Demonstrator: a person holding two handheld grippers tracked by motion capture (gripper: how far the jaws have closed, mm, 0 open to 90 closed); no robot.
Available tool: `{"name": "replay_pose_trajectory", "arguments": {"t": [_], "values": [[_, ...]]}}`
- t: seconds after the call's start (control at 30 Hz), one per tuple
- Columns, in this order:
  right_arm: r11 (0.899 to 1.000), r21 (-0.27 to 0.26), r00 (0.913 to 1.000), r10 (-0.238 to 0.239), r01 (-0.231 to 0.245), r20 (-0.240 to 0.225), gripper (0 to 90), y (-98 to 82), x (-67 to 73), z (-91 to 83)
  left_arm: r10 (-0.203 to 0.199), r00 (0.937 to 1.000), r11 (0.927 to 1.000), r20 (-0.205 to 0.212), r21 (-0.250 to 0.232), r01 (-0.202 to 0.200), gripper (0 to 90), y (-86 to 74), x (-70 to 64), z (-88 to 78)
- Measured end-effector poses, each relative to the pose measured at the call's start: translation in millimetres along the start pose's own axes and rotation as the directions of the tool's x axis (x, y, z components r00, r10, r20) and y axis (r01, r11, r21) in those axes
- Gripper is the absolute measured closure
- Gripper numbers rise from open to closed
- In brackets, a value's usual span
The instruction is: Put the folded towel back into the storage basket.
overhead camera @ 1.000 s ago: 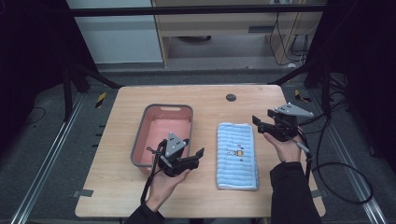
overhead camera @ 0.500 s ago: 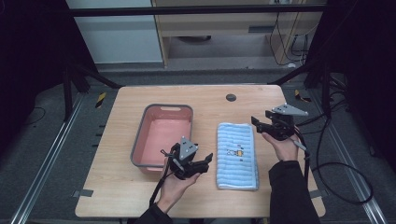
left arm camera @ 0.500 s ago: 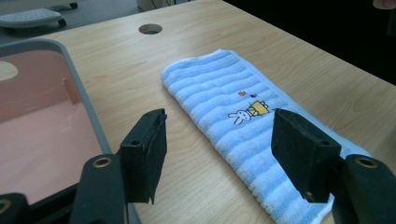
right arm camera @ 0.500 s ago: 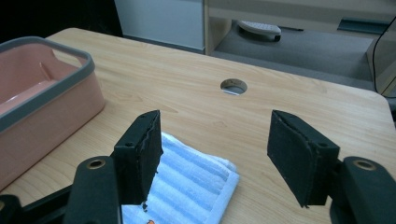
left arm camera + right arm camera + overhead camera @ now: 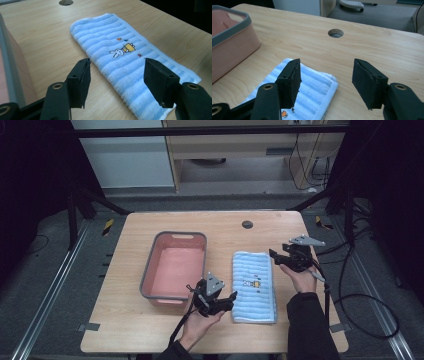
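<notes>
High view first: we find a folded blue striped towel (image 5: 255,286) lying flat on the wooden table (image 5: 125,330), just right of a pink basin (image 5: 175,265) with a grey rim, and apart from it. We note the left gripper (image 5: 227,300) at the towel's near left edge and the right gripper (image 5: 274,256) at its far right corner. From the left gripper view we record jaws standing wide, nothing between the pads, straddling the towel's long near edge (image 5: 130,65) from above, without touching it. From the right gripper view we record jaws that have just been closing but still stand well apart; the far corner of the towel (image 5: 312,87) lies under the left jaw, with bare table under the gap, and nothing is held. We judge the step in hand to be taking hold of the towel at two points. To do it well, we recommend lowering each gripper until one pad slides under the fold and the other sits on top, catching all layers, not only the topmost. The right gripper should shift toward the cloth before shutting, since its gap now lies mostly over wood. Both grips should then lift together, so the towel does not drag or unfold.
</notes>
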State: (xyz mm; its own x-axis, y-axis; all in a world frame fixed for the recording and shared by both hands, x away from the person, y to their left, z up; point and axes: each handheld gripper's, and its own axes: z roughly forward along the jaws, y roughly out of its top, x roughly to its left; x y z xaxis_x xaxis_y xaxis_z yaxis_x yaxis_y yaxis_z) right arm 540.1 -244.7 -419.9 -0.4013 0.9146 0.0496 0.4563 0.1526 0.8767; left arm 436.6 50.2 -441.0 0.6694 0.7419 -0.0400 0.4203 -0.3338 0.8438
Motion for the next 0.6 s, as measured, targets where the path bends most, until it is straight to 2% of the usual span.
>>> {"name": "replay_pose_trajectory", "arguments": {"t": [0.2, 0.37, 0.6], "values": [[1.000, 0.031, 1.0000, 0.002, -0.002, -0.003, 41.6, -5.8, 0.7, 11.8, 0.006, 1.0000, 0.9994, 0.002, 0.034, -0.006, 39.0, -8.0, -5.6, 12.4], [0.999, 0.050, 0.9999, -0.012, 0.013, -0.006, 42.5, -10.2, 1.7, 22.6, 0.004, 1.0000, 0.9985, 0.000, 0.055, -0.004, 39.4, -13.2, -6.4, 18.4], [0.996, 0.090, 1.0000, -0.003, 0.003, 0.005, 43.6, -19.4, 0.6, 35.2, -0.004, 1.0000, 0.9959, 0.007, 0.090, 0.003, 41.6, -22.7, -6.2, 28.9]]}}
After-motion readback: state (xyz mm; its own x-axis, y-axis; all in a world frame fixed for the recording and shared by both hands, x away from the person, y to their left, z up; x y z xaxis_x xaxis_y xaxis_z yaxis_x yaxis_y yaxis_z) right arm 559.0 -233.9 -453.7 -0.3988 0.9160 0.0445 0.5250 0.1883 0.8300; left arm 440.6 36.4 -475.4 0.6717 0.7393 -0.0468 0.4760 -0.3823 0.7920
